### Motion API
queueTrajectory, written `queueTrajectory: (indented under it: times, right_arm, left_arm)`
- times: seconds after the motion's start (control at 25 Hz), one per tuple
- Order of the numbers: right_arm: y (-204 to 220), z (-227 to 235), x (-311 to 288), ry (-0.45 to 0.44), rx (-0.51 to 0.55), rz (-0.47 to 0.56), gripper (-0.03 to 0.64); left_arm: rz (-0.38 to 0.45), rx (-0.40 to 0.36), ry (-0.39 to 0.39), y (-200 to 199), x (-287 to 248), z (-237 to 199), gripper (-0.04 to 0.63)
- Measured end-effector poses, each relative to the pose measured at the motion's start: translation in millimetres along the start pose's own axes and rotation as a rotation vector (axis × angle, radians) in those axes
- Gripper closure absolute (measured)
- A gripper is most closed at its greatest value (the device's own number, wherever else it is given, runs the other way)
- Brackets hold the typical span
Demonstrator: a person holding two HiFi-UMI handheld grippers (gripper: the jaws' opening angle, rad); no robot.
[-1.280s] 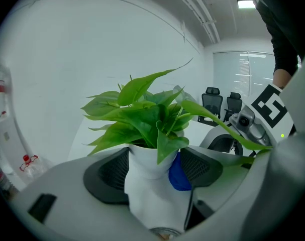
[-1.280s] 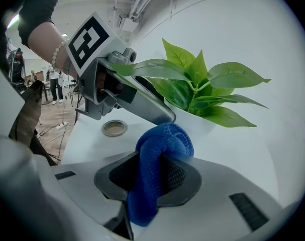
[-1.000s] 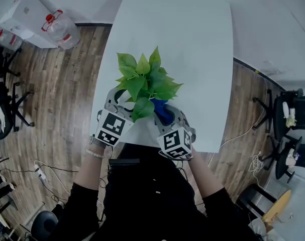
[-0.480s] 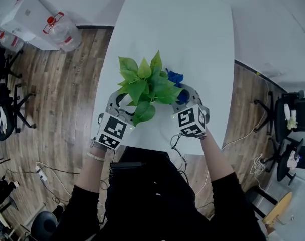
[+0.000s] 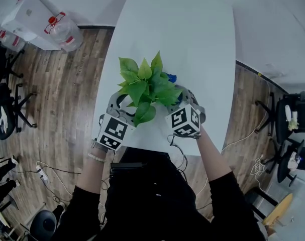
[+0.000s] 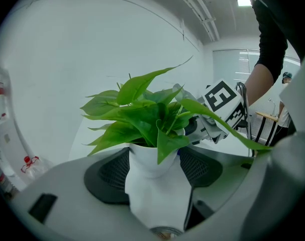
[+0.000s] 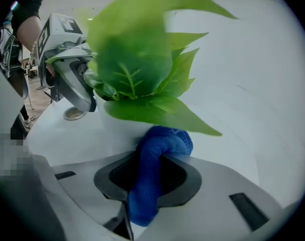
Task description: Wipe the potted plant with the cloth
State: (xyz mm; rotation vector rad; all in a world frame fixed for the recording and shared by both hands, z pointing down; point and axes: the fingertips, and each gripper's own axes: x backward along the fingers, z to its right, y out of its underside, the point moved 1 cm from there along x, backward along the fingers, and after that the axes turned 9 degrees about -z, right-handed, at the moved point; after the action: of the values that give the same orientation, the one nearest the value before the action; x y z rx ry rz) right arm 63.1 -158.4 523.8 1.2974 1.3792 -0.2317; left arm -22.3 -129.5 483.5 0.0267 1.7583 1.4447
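A potted plant (image 5: 146, 87) with broad green leaves stands near the front edge of the white table (image 5: 192, 39). In the left gripper view its white pot (image 6: 153, 170) sits between the dark pads, and my left gripper (image 6: 153, 157) is shut on it. The left gripper (image 5: 123, 103) shows under the leaves' left side in the head view. My right gripper (image 7: 160, 152) is shut on a rolled blue cloth (image 7: 160, 147), whose tip pokes just under the lowest leaves (image 7: 142, 74). A bit of the blue cloth (image 5: 171, 78) shows at the plant's right side, by the right gripper (image 5: 178, 92).
A round metal grommet (image 7: 74, 114) is set in the tabletop beside the pot. The table's front edge runs just behind both grippers. On the wooden floor stand a water jug (image 5: 62, 30) at the left and office chairs (image 5: 288, 119) at the right.
My right gripper has carried the cloth from the plant's near side round to its right, then in closer to the leaves. The left gripper and the pot have stayed put.
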Motion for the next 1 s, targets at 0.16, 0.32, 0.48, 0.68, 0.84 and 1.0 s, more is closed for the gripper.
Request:
queueTrajectory:
  times: [0.16, 0.32, 0.48, 0.68, 0.84, 1.0]
  right_arm:
    - [6.2, -19.7, 13.0, -0.015, -0.040, -0.002, 0.492]
    - [9.2, -38.9, 19.4, -0.023, -0.054, 0.008, 0.492]
    - [2.5, -58.6, 25.4, -0.039, -0.080, 0.021, 0.492]
    - [-7.0, -86.3, 29.8, -0.090, -0.051, 0.041, 0.492]
    - [-13.6, -97.5, 30.9, -0.126, -0.048, 0.048, 0.492]
    - [-12.2, -100.2, 31.1, -0.164, -0.078, 0.060, 0.492]
  left_arm:
    - [-0.002, 0.003, -0.004, -0.6, 0.3, 0.8, 0.267]
    - [-0.003, 0.008, -0.007, -0.4, -0.1, 0.6, 0.268]
    - [-0.003, 0.010, -0.009, 0.8, 0.1, 0.5, 0.268]
    - [-0.003, 0.013, -0.014, 0.9, 0.7, 1.7, 0.270]
    - [0.000, 0.022, -0.020, -0.1, 1.9, 2.3, 0.270]
    - [-0.006, 0.034, -0.035, 3.3, 2.7, 2.0, 0.269]
